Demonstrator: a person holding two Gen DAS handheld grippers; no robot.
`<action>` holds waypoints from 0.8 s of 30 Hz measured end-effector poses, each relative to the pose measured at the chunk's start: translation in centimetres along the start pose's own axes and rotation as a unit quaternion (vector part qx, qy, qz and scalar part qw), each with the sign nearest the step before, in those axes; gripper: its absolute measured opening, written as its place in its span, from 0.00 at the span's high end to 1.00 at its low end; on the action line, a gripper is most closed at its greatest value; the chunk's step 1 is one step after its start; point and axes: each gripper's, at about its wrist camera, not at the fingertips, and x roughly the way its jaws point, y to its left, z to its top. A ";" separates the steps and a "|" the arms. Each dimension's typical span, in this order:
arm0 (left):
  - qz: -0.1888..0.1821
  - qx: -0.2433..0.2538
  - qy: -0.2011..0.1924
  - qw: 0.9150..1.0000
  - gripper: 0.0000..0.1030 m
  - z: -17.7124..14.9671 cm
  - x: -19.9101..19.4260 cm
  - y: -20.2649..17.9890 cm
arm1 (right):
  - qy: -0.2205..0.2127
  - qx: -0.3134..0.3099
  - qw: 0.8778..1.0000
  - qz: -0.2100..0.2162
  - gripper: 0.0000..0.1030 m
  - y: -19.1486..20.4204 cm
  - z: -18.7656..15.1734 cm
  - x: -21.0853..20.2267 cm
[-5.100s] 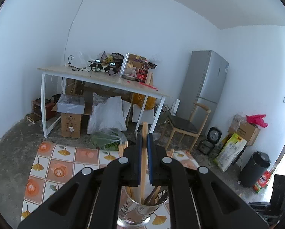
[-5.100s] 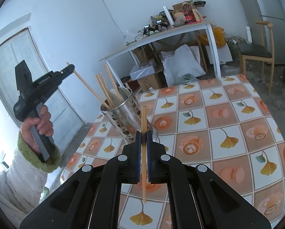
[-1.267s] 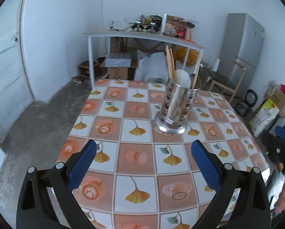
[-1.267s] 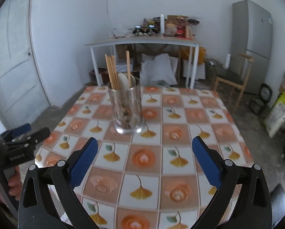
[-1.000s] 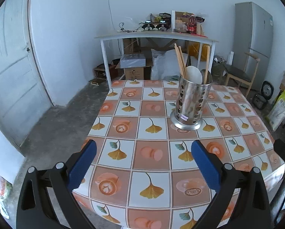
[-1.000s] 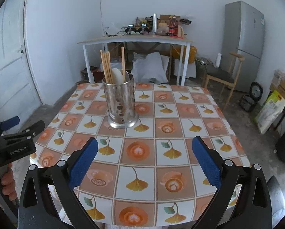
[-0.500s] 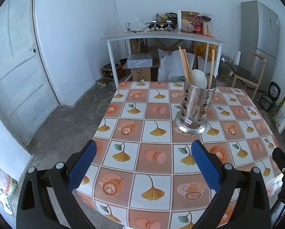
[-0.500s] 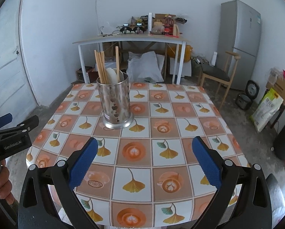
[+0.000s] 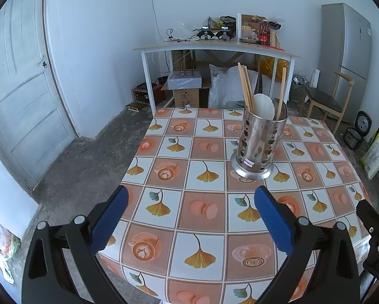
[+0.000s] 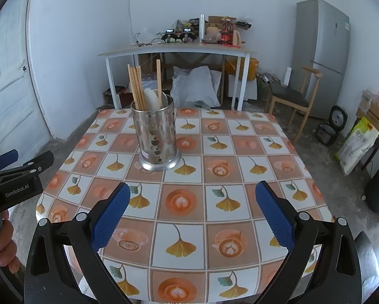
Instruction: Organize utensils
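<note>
The left tongs (image 9: pixel 189 214) are wide apart and hold nothing; their blue pads (image 9: pixel 108 217) hang over the near part of the tabletop (image 9: pixel 204 207), which is covered with a cloth of orange and white squares with ginkgo leaves. The right tongs (image 10: pixel 190 211) are also spread wide and empty, over the same near edge.

The steel utensil holder (image 9: pixel 260 147) stands upright on the tabletop, ahead of the left tongs and a little to their right side, well apart from them. Seen from the right tongs, the same holder (image 10: pixel 156 136) stands ahead and to the left. Inside it there is a bundle of wooden chopsticks (image 9: pixel 245 87) leaning to one side, one single chopstick (image 9: pixel 281 91) on the other side, and a white spoon (image 9: pixel 264 106) between them.

In the right wrist view the left tongs (image 10: pixel 19 167) appear at the far left, beside the tabletop edge, with a hand (image 10: pixel 4 243) on the handle below.

Behind the tabletop stand a white desk (image 10: pixel 176 49) loaded with clutter, a grey refrigerator (image 10: pixel 321 50) and a wooden chair (image 10: pixel 293 96).
</note>
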 end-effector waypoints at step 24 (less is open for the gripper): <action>-0.001 -0.001 0.005 1.000 0.06 0.0 0.3 0.0 | 0.004 -0.004 1.000 0.002 0.08 0.1 -0.2 0.1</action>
